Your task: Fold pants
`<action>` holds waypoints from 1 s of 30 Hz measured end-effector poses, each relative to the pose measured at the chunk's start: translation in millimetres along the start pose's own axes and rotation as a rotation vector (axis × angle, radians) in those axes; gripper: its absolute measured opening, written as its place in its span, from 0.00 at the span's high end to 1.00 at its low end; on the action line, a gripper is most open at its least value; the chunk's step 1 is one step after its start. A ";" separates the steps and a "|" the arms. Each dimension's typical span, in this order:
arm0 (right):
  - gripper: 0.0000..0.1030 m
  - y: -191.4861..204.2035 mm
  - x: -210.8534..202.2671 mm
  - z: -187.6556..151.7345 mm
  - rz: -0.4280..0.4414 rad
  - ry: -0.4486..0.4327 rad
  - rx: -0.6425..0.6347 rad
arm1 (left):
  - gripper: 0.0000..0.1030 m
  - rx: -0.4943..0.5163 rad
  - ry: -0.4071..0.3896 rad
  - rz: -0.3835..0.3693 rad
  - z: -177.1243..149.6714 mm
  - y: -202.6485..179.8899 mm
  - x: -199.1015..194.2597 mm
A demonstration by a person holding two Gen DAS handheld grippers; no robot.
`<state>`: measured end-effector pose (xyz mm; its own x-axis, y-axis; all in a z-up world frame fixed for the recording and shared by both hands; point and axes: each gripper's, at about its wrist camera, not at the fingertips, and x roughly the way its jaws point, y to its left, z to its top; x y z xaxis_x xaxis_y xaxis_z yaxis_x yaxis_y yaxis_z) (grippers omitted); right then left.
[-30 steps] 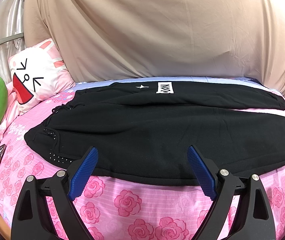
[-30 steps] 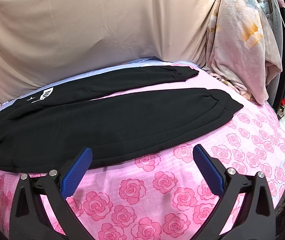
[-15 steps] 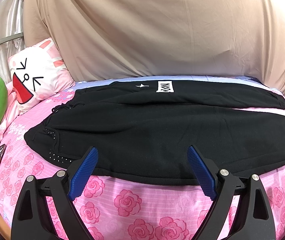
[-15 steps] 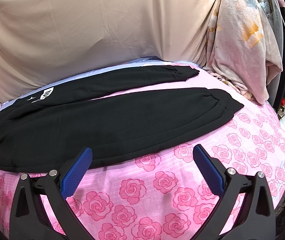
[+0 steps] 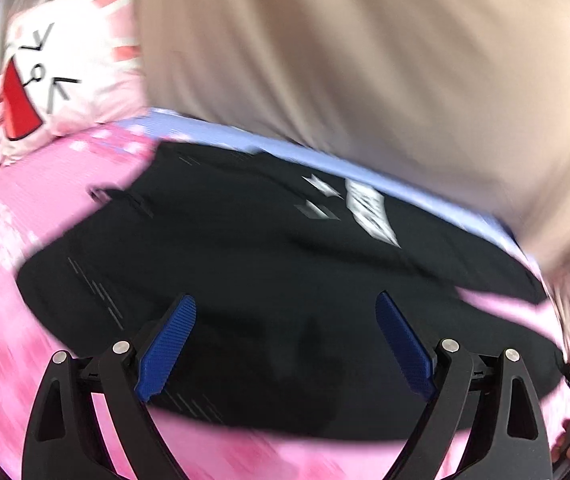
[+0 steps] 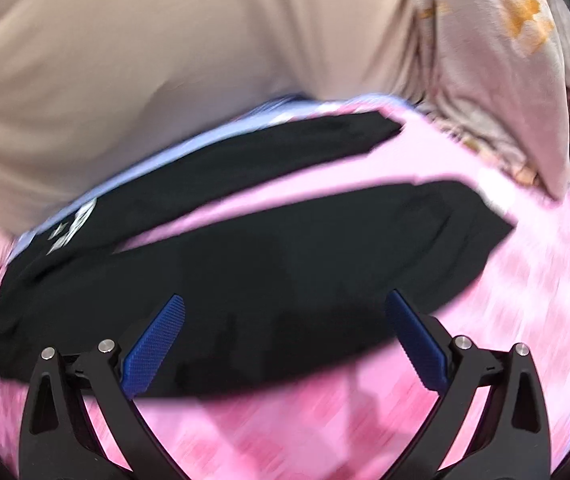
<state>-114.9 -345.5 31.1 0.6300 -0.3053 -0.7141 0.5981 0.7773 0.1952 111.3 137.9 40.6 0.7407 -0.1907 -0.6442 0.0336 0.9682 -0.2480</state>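
Black pants (image 5: 269,280) lay flat on pink rose sheet (image 5: 17,320), legs spread toward bed's right end, same spot as before. Both views blurred where half second earlier they were sharp. Left gripper (image 5: 285,320) had pushed in over waist end, blue fingers wide apart, nothing held. Right gripper (image 6: 285,320) likewise moved closer above near leg, fingers apart, empty. Cartoon pillow (image 5: 69,64) sat larger in left view.

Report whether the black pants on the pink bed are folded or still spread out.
Spread out, not folded. The black fabric pants lie flat on the pink rose-print bedsheet, both legs extended side by side with sheet showing between them.
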 end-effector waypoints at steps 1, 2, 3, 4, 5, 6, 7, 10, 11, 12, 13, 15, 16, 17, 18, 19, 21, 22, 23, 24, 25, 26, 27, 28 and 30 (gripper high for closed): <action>0.04 -8.2 8.9 16.1 -0.021 0.000 0.001 | 0.13 -0.011 -0.004 0.050 18.3 14.0 9.7; 0.04 -16.6 19.8 34.7 -0.042 0.000 0.007 | 0.14 -0.024 -0.001 0.103 37.1 28.8 22.7; 0.04 -26.0 34.4 55.2 -0.051 0.016 0.022 | 0.14 -0.033 0.008 0.147 50.8 39.2 34.1; 0.04 -30.9 46.2 69.5 -0.065 0.024 0.024 | 0.14 -0.044 0.025 0.176 63.7 49.6 46.2; 0.04 -37.8 60.8 87.5 -0.083 0.028 0.037 | 0.14 -0.070 0.066 0.174 82.3 66.0 67.2; 0.04 -43.4 73.6 102.2 -0.099 0.030 0.051 | 0.14 -0.087 0.105 0.170 97.8 75.6 87.6; 0.04 -48.4 86.2 113.0 -0.111 0.046 0.055 | 0.14 -0.107 0.136 0.172 108.3 81.6 102.4; 0.05 -64.3 124.9 145.6 -0.150 0.078 0.117 | 0.14 -0.195 0.203 0.202 137.7 110.2 152.4; 0.05 -67.2 138.0 154.5 -0.157 0.088 0.129 | 0.14 -0.214 0.202 0.217 144.8 115.9 164.2; 0.05 -68.9 148.4 161.5 -0.161 0.096 0.136 | 0.14 -0.218 0.224 0.223 152.4 121.6 180.4; 0.05 -71.7 155.9 167.9 -0.152 0.097 0.141 | 0.14 -0.223 0.250 0.228 157.0 126.8 194.4; 0.05 -73.7 175.0 179.0 -0.177 0.109 0.154 | 0.14 -0.234 0.312 0.257 162.4 136.0 223.9; 0.04 -75.7 183.6 184.7 -0.177 0.111 0.166 | 0.13 -0.248 0.333 0.260 162.8 139.9 233.7; 0.05 -76.9 195.1 189.4 -0.166 0.130 0.179 | 0.11 -0.239 0.318 0.276 165.2 139.6 237.7; 0.05 -77.7 205.4 192.7 -0.163 0.147 0.190 | 0.11 -0.222 0.302 0.285 169.1 136.6 241.1; 0.04 -77.0 210.7 194.4 -0.168 0.150 0.193 | 0.12 -0.215 0.314 0.276 170.9 135.1 245.3; 0.09 -66.3 212.5 196.1 -0.190 0.116 0.147 | 0.38 -0.182 0.303 0.317 174.9 130.6 248.7; 0.28 -62.2 211.7 196.6 -0.180 0.108 0.126 | 0.63 -0.153 0.302 0.321 177.2 126.9 248.7; 0.36 -54.8 208.5 196.4 -0.159 0.102 0.091 | 0.77 -0.146 0.307 0.298 179.1 124.9 247.7; 0.60 -49.8 205.6 196.1 -0.116 0.102 0.068 | 0.81 -0.148 0.298 0.294 181.3 123.5 242.9; 0.82 -46.5 202.3 195.6 -0.069 0.111 0.061 | 0.89 -0.149 0.284 0.285 183.3 122.4 236.1; 0.83 -43.8 192.7 195.7 -0.061 0.099 0.061 | 0.90 -0.148 0.269 0.270 185.2 120.8 228.9; 0.84 -41.6 182.3 196.1 -0.052 0.079 0.054 | 0.90 -0.146 0.243 0.252 187.9 119.1 215.3; 0.85 -42.2 170.7 197.2 -0.033 0.046 0.047 | 0.91 -0.147 0.226 0.235 190.8 116.7 201.7; 0.87 -39.6 133.0 197.6 -0.008 -0.021 0.028 | 0.91 -0.151 0.179 0.173 198.1 115.0 166.4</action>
<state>43.1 -525.6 61.3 0.6352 -0.3232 -0.7014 0.6166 0.7591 0.2086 371.3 249.6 48.1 0.5963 -0.0638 -0.8002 -0.1929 0.9562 -0.2200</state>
